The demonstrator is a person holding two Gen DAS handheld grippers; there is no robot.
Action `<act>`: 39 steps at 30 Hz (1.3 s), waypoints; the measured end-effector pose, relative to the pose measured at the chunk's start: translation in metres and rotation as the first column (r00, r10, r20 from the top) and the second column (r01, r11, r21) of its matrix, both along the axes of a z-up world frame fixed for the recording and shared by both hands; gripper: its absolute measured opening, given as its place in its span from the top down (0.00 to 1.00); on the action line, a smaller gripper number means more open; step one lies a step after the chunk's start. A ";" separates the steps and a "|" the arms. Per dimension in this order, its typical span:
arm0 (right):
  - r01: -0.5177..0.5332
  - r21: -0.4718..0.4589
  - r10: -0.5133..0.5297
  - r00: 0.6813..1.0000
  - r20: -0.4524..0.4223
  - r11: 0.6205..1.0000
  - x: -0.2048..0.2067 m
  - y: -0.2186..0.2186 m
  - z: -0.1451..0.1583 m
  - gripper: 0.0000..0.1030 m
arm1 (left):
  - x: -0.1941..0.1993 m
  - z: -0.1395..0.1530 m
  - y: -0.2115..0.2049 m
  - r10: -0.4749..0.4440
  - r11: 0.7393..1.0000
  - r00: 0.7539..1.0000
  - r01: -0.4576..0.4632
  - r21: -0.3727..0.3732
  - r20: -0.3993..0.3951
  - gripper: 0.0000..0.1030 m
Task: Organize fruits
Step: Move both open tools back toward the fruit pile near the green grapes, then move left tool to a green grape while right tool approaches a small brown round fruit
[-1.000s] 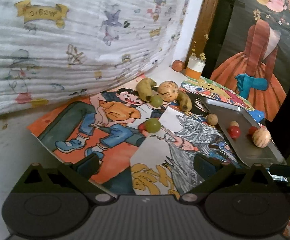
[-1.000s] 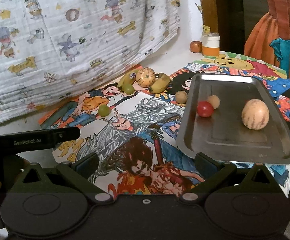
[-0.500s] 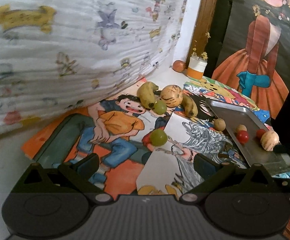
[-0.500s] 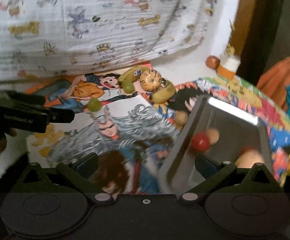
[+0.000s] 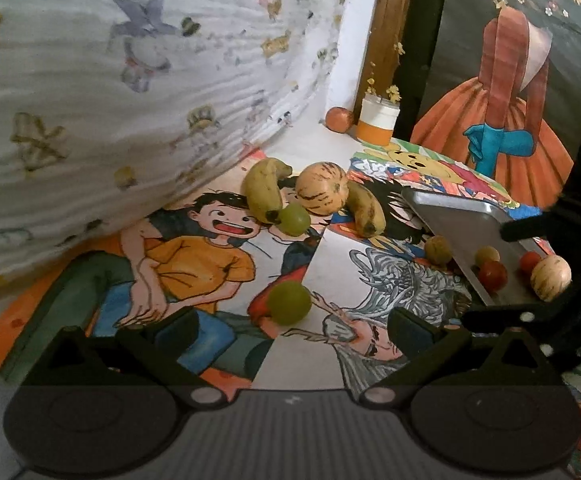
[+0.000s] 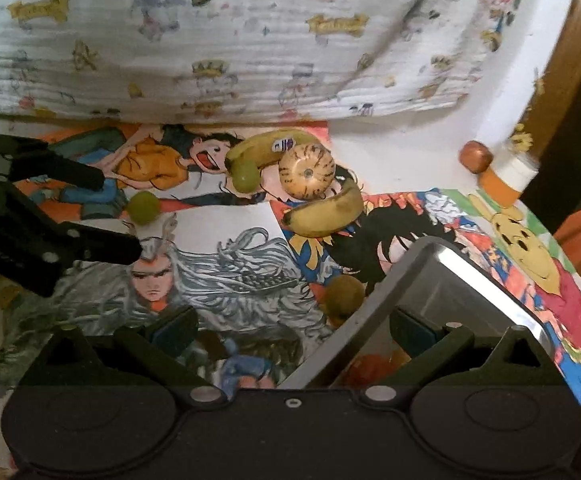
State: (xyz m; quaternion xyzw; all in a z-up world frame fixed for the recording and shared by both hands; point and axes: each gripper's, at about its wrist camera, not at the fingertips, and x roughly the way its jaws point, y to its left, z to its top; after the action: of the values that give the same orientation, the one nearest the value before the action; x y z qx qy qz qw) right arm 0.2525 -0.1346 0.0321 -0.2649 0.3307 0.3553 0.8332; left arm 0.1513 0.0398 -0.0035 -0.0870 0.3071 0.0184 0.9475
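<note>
A green round fruit (image 5: 289, 303) lies on the comic posters just ahead of my open left gripper (image 5: 292, 324), in line with the gap between its fingers. Farther back, two bananas (image 5: 264, 192) flank a striped melon (image 5: 321, 193) and a second green fruit (image 5: 293, 219). The metal tray (image 5: 446, 216) at the right holds a red tomato (image 5: 492, 275), a small striped melon (image 5: 550, 278) and two smaller fruits. A brown fruit (image 6: 344, 294) sits against the tray's left rim (image 6: 374, 304). My right gripper (image 6: 292, 326) is open and low over the tray's near corner.
A patterned white cloth (image 5: 130, 80) hangs along the left and back. A white jar with an orange band (image 5: 376, 126) and a reddish fruit (image 5: 339, 119) stand in the far corner. A painting of a figure in an orange dress (image 5: 502, 120) leans at the right.
My left gripper has moved forward and closer to the near green fruit. My right gripper has swung left and dropped toward the tray's left corner, so most of the tray's fruit is now hidden.
</note>
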 end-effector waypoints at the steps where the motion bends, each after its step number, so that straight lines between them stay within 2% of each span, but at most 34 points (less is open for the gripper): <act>1: -0.003 0.001 0.003 1.000 -0.010 1.000 0.005 0.000 -0.002 0.05 | 0.002 -0.001 0.000 -0.003 1.000 1.000 0.003 -0.004 -0.001 0.00; 5: -0.037 -0.010 0.036 0.999 -0.026 0.999 0.019 0.002 -0.007 0.09 | 0.007 -0.005 0.000 -0.008 1.000 1.000 0.008 -0.014 0.007 0.01; 11: -0.087 -0.038 0.086 0.996 -0.011 0.996 0.026 0.007 -0.011 0.16 | 0.011 -0.006 0.001 -0.011 1.000 1.000 0.011 -0.023 0.022 0.07; 19: -0.108 -0.014 0.108 0.994 -0.027 0.994 0.038 0.014 -0.010 0.21 | 0.013 -0.006 -0.005 -0.025 1.000 0.999 0.025 -0.001 0.032 0.23; 29: -0.056 0.040 0.060 0.993 -0.100 0.998 0.051 0.009 -0.016 0.30 | 0.015 -0.007 -0.010 -0.028 1.000 0.999 0.029 -0.012 0.033 0.40; 36: -0.028 0.070 0.035 0.994 -0.107 0.997 0.050 0.004 -0.014 0.34 | 0.017 -0.007 -0.009 -0.009 1.000 0.999 0.010 -0.018 0.031 0.55; 39: -0.013 0.098 0.026 0.992 -0.125 0.995 0.051 0.000 -0.012 0.38 | 0.016 -0.008 -0.009 -0.009 1.000 0.999 0.009 -0.020 0.033 0.57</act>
State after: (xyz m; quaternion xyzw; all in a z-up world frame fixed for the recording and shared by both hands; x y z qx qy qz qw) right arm 0.3039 -0.1348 0.0196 -0.2042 0.3624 0.3952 0.8190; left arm 0.1677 0.0309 -0.0110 -0.0957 0.2919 0.0095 0.9516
